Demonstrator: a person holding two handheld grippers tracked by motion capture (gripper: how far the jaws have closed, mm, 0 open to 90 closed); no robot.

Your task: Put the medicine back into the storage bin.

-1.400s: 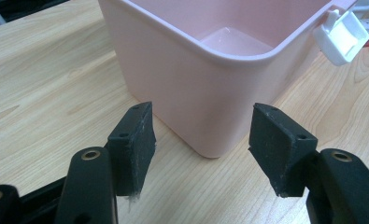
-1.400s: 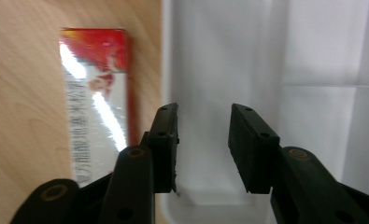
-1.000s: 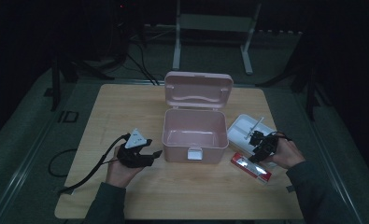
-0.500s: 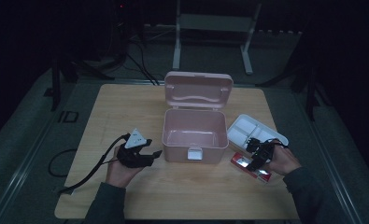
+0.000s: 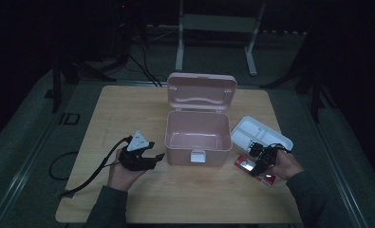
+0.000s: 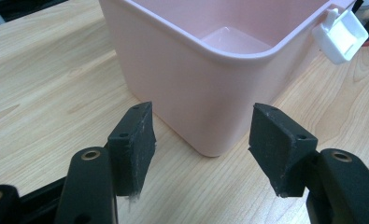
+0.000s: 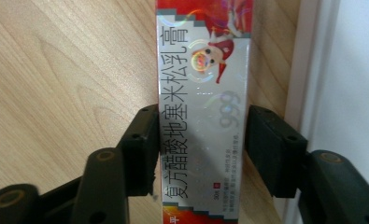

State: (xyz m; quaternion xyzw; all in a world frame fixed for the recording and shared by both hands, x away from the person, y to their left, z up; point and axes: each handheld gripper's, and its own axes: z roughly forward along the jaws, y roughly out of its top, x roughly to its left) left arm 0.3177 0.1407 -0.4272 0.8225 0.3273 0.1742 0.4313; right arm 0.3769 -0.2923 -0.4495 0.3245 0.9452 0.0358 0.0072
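I am lowering my right gripper [image 7: 198,149], jaws just opening wide around the light, stiff red-and-silver cardboard box [image 7: 203,112], aiming at its long sides; left gripper [image 6: 201,149] half open, empty.

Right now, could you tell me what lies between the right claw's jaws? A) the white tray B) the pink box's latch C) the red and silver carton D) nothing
C: in the right gripper view, the right claw straddles the red and silver carton lying on the table.

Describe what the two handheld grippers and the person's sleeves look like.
Both are black two-jaw tools. The left gripper carries a grey three-cornered plate and trails a black cable. Each has blocky black pads on arms with brass-coloured rivets. The right gripper looks alike. Sleeves are dark grey.
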